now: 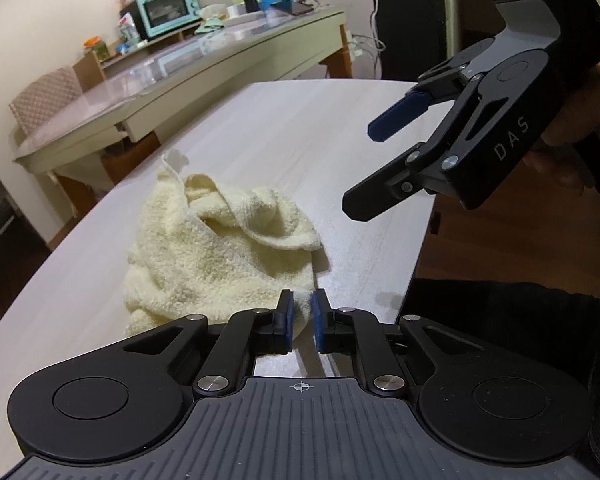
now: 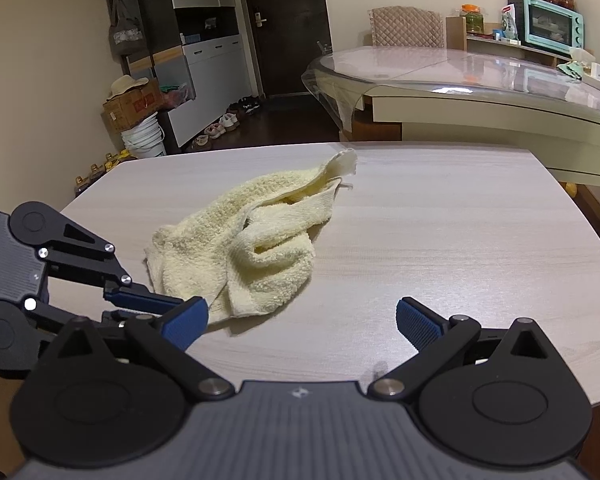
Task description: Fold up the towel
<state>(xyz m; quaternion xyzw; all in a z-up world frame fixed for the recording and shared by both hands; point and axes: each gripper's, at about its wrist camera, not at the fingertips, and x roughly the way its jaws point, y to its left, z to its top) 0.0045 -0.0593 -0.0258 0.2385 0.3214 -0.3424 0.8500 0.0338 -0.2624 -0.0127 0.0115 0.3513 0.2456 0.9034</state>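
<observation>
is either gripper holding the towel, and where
The left gripper is shut on the towel at its near edge. The right gripper is open above the table and holds nothing.

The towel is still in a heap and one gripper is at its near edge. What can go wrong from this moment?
1. The left gripper is shut on only the towel's near edge, so the cloth may slip out when lifted.
2. The towel is crumpled with layers overlapping; lifting may drag the whole heap instead of one corner.
3. The right gripper is open above the table, holding nothing, so the far side can sag.
</observation>
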